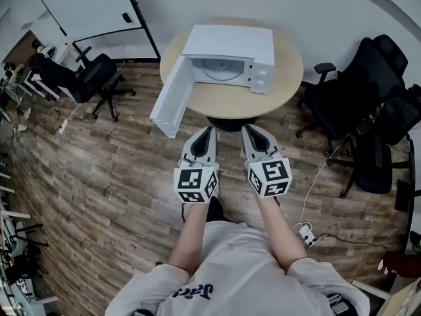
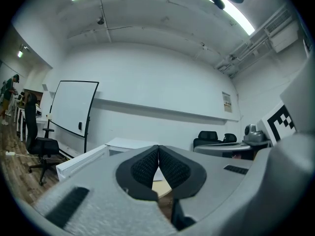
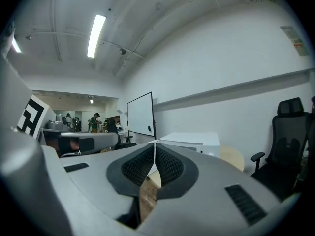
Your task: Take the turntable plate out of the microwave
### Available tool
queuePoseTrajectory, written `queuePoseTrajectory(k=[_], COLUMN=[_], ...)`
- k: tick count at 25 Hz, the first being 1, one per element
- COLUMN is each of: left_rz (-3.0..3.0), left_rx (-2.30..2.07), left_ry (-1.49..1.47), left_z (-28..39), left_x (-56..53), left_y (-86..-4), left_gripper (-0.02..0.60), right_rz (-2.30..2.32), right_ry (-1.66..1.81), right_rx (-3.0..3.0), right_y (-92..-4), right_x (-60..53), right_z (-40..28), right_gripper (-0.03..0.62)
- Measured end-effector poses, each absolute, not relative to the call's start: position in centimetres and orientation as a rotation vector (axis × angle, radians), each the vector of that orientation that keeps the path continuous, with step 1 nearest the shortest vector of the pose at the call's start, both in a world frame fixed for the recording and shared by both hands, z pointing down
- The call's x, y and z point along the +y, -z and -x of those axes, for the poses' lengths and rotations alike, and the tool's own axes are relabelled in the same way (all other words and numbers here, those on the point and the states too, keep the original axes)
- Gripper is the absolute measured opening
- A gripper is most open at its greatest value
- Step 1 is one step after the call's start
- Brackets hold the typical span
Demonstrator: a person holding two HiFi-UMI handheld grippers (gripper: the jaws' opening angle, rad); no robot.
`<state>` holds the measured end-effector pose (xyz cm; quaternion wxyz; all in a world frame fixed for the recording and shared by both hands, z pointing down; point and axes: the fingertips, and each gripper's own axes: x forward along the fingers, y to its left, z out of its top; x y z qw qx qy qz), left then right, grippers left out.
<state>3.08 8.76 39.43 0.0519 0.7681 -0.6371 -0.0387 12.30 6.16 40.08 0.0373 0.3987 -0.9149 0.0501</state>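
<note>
**Jaws closed, plate inside the open microwave**

Jaws of the left hand-held gripper [image 1: 210,131] and the right hand-held gripper [image 1: 247,130] are pressed together on nothing. The two are side by side, close to the near edge of the round counter [image 1: 289,78]. On the counter sits the white microwave [image 1: 230,45], its door [image 1: 172,101] swung open to the left and the turntable plate [image 1: 222,68] inside. A wood-plank floor [image 1: 99,176] surrounds the counter. Black office chairs [image 1: 368,104] stand to the right, and a whiteboard [image 1: 92,8] stands far left against the white wall [image 1: 316,5].
</note>
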Motion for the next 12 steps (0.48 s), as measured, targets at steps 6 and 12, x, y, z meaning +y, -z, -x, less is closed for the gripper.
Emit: queuePoseTrajectory(k=[6,12], left_rz=[-2.385,-2.457], left_rx=[-1.901,-1.805], left_ry=[0.078,0.060], left_z=[0.2,2.1], left_x=[1.6,-4.4], left_y=[-39.2,-39.1], left_gripper=[0.017,0.017], right_rz=[-1.306,-1.373], right_ry=[-0.118,-0.146], right_rx=[-2.771,-2.713], right_y=[-38.9,-39.4], right_x=[-0.8,-7.0], right_z=[-9.6,-6.8], right_gripper=[0.021,0.021])
